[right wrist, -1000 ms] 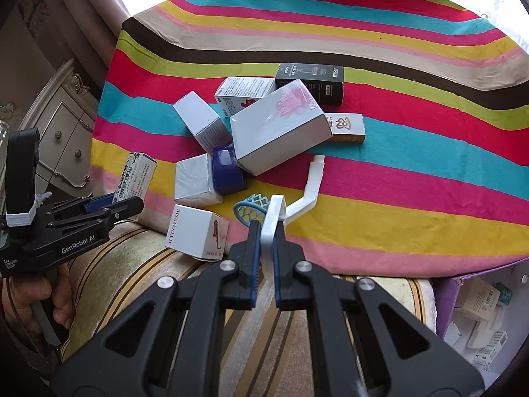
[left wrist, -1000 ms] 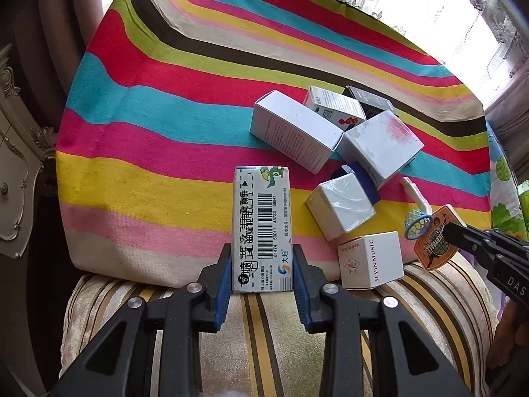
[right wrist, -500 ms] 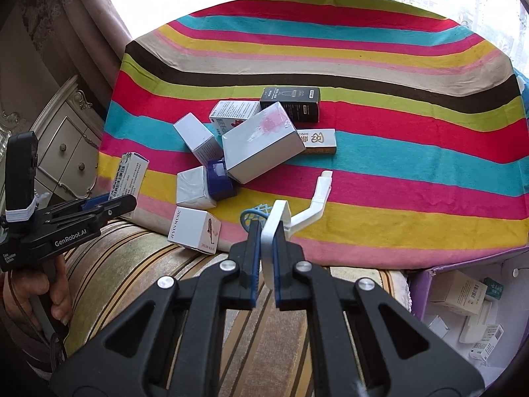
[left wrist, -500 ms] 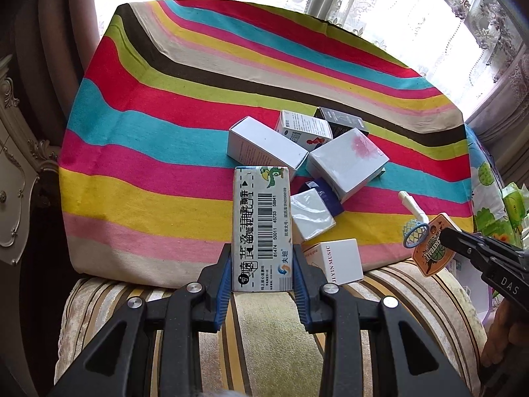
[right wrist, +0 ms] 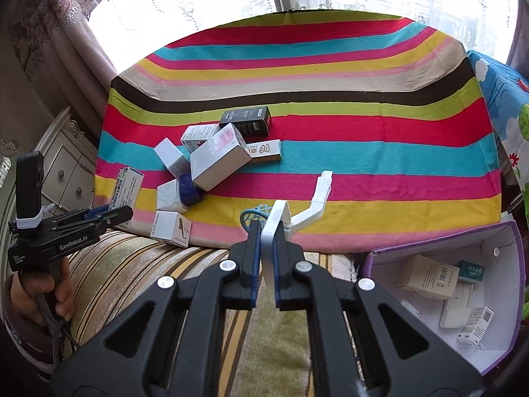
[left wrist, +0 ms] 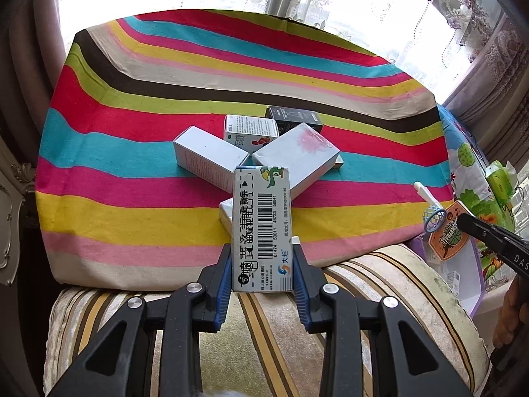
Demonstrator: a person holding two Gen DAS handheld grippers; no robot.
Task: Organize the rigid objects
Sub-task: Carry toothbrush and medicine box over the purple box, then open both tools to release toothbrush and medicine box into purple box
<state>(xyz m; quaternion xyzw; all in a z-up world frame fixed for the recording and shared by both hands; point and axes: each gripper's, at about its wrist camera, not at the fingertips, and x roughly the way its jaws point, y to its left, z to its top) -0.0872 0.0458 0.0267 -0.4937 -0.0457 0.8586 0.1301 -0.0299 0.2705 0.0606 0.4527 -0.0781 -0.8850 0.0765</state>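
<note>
Your left gripper [left wrist: 261,264] is clamped on the barcoded carton [left wrist: 262,228] — it stands straight out ahead of the pads. Your right gripper [right wrist: 264,258] is pinched tight on the toy hoop's white backboard [right wrist: 276,223], with the purple storage box [right wrist: 439,241] just right of its jaws.

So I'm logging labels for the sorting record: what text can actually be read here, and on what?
"81474 50011 45733 58841": barcoded white carton clamped in left gripper.
"GenRobot.AI": left gripper's black body.
"DAS": right gripper, cut off.
"JEVIN MUSIC": small white cube box.
Chinese print, other boxes: unreadable.
</note>
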